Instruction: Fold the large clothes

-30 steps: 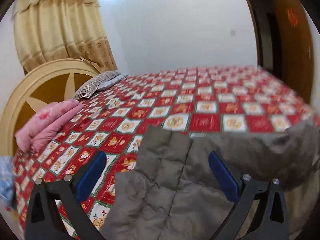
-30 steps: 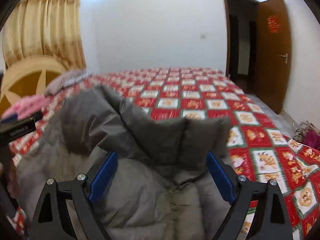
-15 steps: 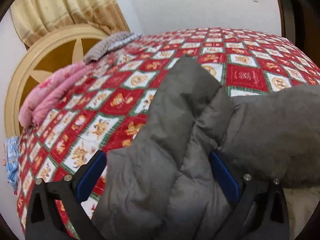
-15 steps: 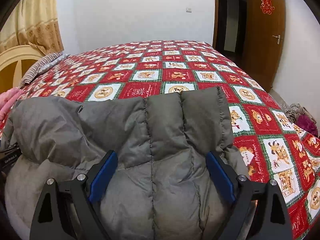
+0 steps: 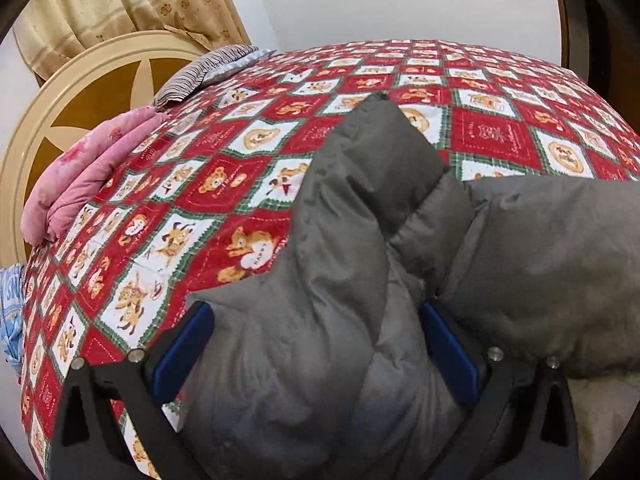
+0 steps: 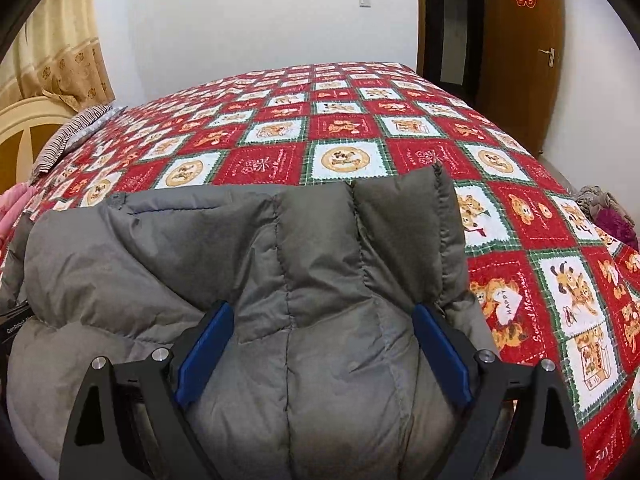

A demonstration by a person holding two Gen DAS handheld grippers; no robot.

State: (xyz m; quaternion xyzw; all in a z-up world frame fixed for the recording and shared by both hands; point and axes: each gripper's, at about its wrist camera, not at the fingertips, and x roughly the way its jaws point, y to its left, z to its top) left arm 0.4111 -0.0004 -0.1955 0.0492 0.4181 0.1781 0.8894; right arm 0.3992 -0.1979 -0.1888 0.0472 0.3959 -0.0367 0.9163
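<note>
A grey quilted puffer jacket [image 5: 360,264] lies on the near edge of a bed covered by a red and white patchwork spread [image 5: 224,184]. My left gripper [image 5: 316,344] stands wide open with the jacket's left part bulging between its blue pads, one corner sticking up. In the right wrist view the jacket [image 6: 304,264] lies folded over itself, its top edge across the spread [image 6: 344,128]. My right gripper [image 6: 320,344] is wide open around the jacket's right part. Neither gripper pinches the cloth.
A pink folded quilt [image 5: 84,176] and a striped pillow [image 5: 200,76] lie by the round headboard [image 5: 72,96] at left. A blue cloth [image 5: 10,312] hangs at the far left. A wooden door [image 6: 520,52] stands right, with clothes on the floor [image 6: 608,212].
The raised jacket flap has come down flat onto the bed. Both grippers have moved lower and closer over the jacket, still open.
</note>
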